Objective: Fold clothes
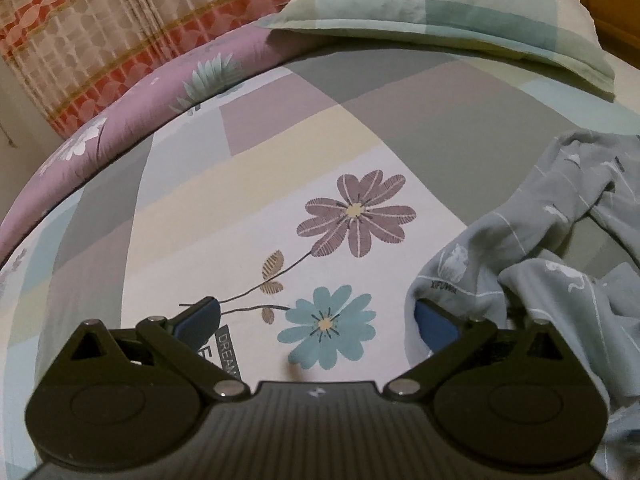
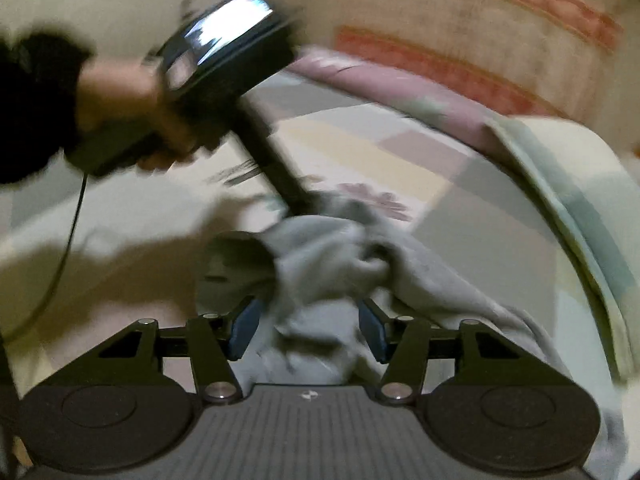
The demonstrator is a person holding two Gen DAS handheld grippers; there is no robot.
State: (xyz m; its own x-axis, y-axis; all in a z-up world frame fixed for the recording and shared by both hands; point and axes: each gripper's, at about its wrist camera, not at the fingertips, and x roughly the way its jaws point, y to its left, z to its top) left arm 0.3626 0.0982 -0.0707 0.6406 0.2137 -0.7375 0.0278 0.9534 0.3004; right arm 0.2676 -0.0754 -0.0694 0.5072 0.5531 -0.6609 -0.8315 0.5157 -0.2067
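Your left claw [image 1: 316, 320] stands wide apart over the bed [image 1: 280, 168], with only the flowered sheet between its pads; the grey garment [image 1: 540, 248] lies at about 3 o'clock from it, and one edge of the cloth drapes over the right-hand pad without being pinched. Your right claw [image 2: 306, 332] is about half spread and the same grey garment [image 2: 340, 264] bunches up between its pads and on toward 12 o'clock. The picture is blurred, but a gap shows beside each pad, so I judge it not yet clamped.

The relation that matters: the crumpled heap runs roughly from 6 to 1 o'clock in the right wrist view, straight out along that claw, so your right hand is the nearer one and is already astride the cloth. The left gripper's body [image 2: 236, 40], held in your hand [image 2: 132, 92], reaches in from 10 o'clock and meets the heap's far end.

Count: one garment, one pillow [image 1: 460, 20], two claws. No folded piece is visible, so I judge the folding barely begun
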